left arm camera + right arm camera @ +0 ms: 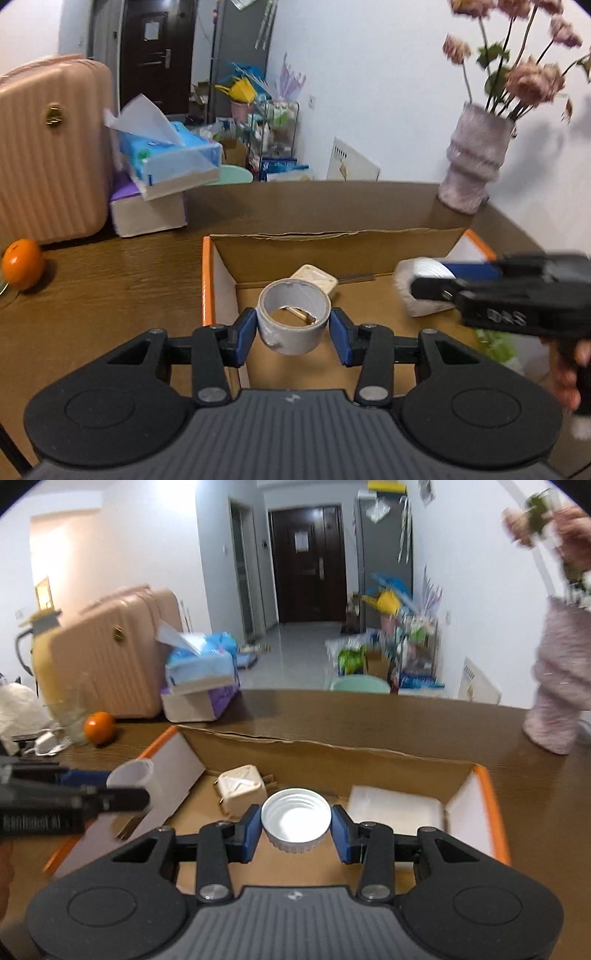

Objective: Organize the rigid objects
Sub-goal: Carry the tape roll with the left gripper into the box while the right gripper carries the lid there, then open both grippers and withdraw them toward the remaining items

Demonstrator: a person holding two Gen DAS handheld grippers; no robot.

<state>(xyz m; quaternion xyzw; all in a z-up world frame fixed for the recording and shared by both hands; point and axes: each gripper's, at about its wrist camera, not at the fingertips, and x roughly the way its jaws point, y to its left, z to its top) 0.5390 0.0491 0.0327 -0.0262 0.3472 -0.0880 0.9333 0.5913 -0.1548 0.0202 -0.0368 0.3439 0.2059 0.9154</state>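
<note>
Left gripper clamps round grey tape roll | right gripper clamps ribbed white cap | both over cardboard box

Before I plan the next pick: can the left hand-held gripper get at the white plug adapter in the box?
Probably not yet. The left hand-held gripper is shut on the tape roll. The plug adapter lies uncovered just beyond it in the cardboard box, so the path looks free once the roll is released.

1 tape roll – 1 cap – 1 charger – 1 orange.
</note>
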